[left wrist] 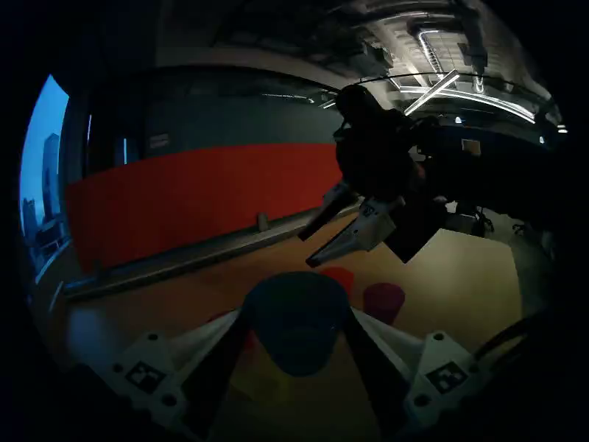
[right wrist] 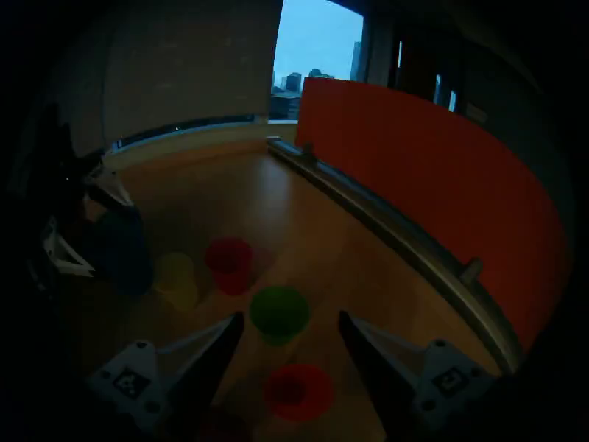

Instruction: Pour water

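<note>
The left claw [left wrist: 297, 318] grips a dark blue plastic cup [left wrist: 297, 339], near the yellow plastic cup [right wrist: 175, 278]. The right claw [right wrist: 288, 317] gapes empty, facing the green plastic cup [right wrist: 278, 311]. A hasty tilt could splash water onto the wooden worktop [right wrist: 294, 214] or into the crowding red plastic cup [right wrist: 230, 264].

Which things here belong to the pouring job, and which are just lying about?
Job: blue cup, gripped by the left gripper; right gripper; green cup, likely the receiver.
Lying about, seemingly: yellow cup; far red cup; near red cup; red partition; window.
</note>
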Demonstrator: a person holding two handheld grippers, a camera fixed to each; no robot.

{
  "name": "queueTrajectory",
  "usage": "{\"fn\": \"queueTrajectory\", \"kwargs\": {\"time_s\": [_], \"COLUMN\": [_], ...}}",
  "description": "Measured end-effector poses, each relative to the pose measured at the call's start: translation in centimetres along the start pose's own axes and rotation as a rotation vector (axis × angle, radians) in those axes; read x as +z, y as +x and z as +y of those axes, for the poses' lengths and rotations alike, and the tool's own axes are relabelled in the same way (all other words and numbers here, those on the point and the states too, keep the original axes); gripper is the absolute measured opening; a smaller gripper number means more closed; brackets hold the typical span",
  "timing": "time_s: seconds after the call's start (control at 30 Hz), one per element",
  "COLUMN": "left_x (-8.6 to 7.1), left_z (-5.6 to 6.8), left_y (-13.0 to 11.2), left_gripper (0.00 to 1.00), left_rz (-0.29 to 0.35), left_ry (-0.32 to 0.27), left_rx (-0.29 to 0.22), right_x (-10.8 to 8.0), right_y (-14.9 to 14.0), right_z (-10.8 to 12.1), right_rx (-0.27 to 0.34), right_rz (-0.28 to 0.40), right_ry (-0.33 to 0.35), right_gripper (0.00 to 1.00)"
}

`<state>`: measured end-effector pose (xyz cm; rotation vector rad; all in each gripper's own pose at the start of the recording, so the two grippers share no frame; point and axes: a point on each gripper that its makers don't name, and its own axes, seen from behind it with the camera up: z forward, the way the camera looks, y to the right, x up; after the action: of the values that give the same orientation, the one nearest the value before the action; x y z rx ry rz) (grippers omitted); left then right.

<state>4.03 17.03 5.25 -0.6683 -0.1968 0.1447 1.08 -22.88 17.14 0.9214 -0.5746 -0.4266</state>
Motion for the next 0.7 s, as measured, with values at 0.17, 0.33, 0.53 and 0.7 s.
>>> {"fn": "queueTrajectory", "kwargs": {"time_s": [0.17, 0.33, 0.53, 0.7], "left_x": [-0.8, -1.7, -2.6, -3.1], "left_z": [-0.5, -1.2, -1.8, -1.9], "left_y": [0.7, 1.2, 1.6, 1.8], "left_gripper": [0.86, 0.86, 0.86, 0.86], "left_rz": [0.030, 0.049, 0.064, 0.072], "left_ry": [0.023, 0.042, 0.059, 0.064], "left_rx": [-0.013, -0.020, -0.026, -0.034], "right_x": [1.2, 2.1, 3.0, 3.6], "right_y": [-0.3, -0.6, -1.0, -1.3], "right_z": [-0.2, -0.6, -1.0, -1.2], "right_rx": [-0.006, -0.018, -0.032, -0.040], "right_rz": [-0.024, -0.053, -0.090, -0.119], "right_ry": [0.016, 0.037, 0.052, 0.061], "right_gripper": [0.99, 0.99, 0.99, 0.99]}}
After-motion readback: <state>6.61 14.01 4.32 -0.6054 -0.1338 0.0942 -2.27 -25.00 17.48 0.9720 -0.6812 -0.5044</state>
